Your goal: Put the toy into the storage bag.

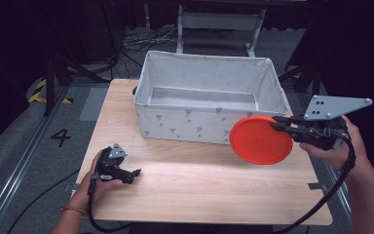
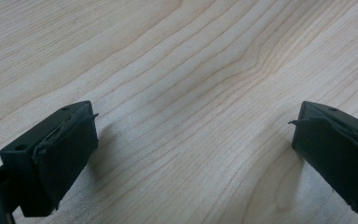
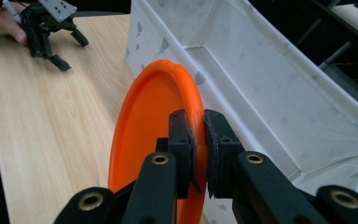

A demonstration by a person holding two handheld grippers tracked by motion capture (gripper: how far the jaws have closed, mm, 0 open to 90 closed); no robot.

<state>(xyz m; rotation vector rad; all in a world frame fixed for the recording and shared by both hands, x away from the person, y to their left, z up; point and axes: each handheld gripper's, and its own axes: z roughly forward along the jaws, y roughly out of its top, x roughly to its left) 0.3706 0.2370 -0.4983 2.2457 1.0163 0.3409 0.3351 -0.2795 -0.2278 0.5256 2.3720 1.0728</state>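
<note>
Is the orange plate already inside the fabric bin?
No. The right gripper holds the orange plate by its rim, up in front of the fabric bin.

The fabric bin [image 1: 209,97] is being carried at the worktop's [image 1: 199,185] far side. The disc [image 1: 260,140] is being held before the bin's right front corner; the left hand-held gripper [image 1: 135,172] is being rested before the bin's left end.

Overhead table [image 1: 199,185]; two near, perhaps overlapping.
</note>
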